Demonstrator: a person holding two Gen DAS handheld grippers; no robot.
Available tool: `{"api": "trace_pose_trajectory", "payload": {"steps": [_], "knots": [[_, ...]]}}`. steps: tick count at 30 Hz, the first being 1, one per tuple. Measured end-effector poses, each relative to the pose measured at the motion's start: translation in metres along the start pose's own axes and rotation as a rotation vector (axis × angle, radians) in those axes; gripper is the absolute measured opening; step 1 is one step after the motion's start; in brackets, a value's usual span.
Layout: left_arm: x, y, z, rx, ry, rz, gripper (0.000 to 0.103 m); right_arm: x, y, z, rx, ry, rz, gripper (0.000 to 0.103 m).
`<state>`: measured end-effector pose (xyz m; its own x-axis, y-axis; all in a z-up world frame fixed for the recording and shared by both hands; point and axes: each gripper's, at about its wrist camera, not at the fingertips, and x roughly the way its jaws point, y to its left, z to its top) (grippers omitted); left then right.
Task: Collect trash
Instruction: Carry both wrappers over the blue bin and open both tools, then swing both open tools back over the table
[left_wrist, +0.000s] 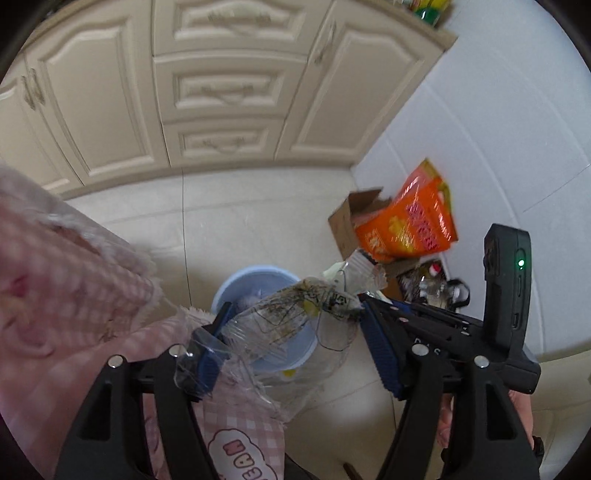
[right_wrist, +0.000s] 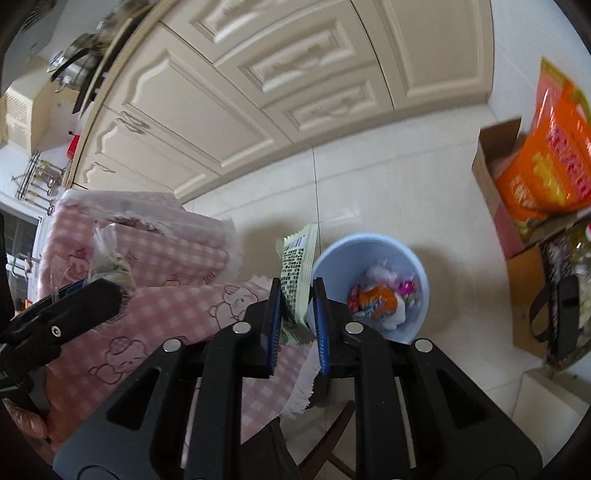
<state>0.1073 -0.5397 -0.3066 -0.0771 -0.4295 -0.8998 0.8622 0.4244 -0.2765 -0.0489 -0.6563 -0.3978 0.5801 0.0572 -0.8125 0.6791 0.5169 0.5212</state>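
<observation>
Cream panelled cabinets (left_wrist: 229, 85) and pale floor tiles (left_wrist: 258, 218) back the left wrist view. On the floor stands a light blue bin (left_wrist: 236, 286), its contents mostly hidden by what hangs in front. The left gripper (left_wrist: 295, 336) pinches a crumpled clear plastic wrapper (left_wrist: 280, 314) with dark print, unreadable, held over the bin's mouth; the jaws stand fairly wide around it. A pink checked cloth (left_wrist: 85, 295) covers the tabletop at left; letters on it read "EAN", the rest cut off. By the wall a cardboard box (left_wrist: 345, 225) holds an orange bag (left_wrist: 410, 221) with blurred red and yellow characters.

Right wrist view: same cabinets (right_wrist: 295, 74) and floor (right_wrist: 388, 192). The right gripper (right_wrist: 297, 314) is nearly pressed together on a pale green printed packet (right_wrist: 295, 266), upright, just beside the bin's rim (right_wrist: 369, 236); its text is too small to read. Inside the bin lie an orange-and-white wrapper (right_wrist: 376, 301) and pink scraps (right_wrist: 380, 273). The left gripper (right_wrist: 70, 299) appears at left over the pink cloth (right_wrist: 177, 310), which bears bear drawings. The box (right_wrist: 491, 173) and orange bag (right_wrist: 546, 158) sit at right.
</observation>
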Motion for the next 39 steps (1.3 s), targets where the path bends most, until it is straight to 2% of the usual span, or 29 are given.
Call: {"api": "trace_pose_trajectory", "payload": {"steps": [2, 3, 4, 8, 9, 14, 17, 23, 28, 34, 39], "knots": [[0.015, -0.001, 0.002, -0.001, 0.032, -0.004, 0.071, 0.007, -0.011, 0.000, 0.048, 0.006, -0.027, 0.055], [0.024, -0.001, 0.003, 0.000, 0.058, -0.003, 0.075, 0.007, -0.016, -0.001, 0.063, -0.005, -0.029, 0.083], [0.031, -0.003, 0.005, 0.002, 0.074, -0.001, 0.080, 0.005, -0.020, -0.001, 0.074, -0.015, -0.025, 0.084], [0.044, -0.008, 0.002, 0.033, 0.105, 0.028, 0.088, -0.002, -0.033, -0.005, 0.111, -0.032, -0.038, 0.088], [0.047, -0.010, 0.001, 0.041, 0.116, 0.034, 0.094, -0.006, -0.035, -0.006, 0.119, -0.040, -0.039, 0.089], [0.050, -0.016, 0.001, 0.066, 0.127, 0.081, 0.094, -0.022, -0.037, -0.003, 0.136, -0.081, -0.044, 0.090], [0.041, -0.015, 0.003, 0.061, 0.102, 0.086, 0.094, -0.030, -0.032, -0.001, 0.128, -0.101, -0.049, 0.090], [0.006, -0.019, 0.006, 0.074, 0.015, 0.102, 0.094, -0.049, -0.013, 0.004, 0.100, -0.141, -0.050, 0.093], [-0.039, -0.021, 0.004, 0.087, -0.079, 0.095, 0.094, -0.071, 0.014, 0.007, 0.054, -0.186, -0.056, 0.096], [-0.110, -0.014, -0.007, 0.079, -0.232, 0.096, 0.094, -0.110, 0.064, 0.011, -0.046, -0.288, -0.080, 0.097], [-0.178, 0.003, -0.026, 0.046, -0.386, 0.169, 0.094, -0.134, 0.116, 0.011, -0.137, -0.345, -0.034, 0.097]]}}
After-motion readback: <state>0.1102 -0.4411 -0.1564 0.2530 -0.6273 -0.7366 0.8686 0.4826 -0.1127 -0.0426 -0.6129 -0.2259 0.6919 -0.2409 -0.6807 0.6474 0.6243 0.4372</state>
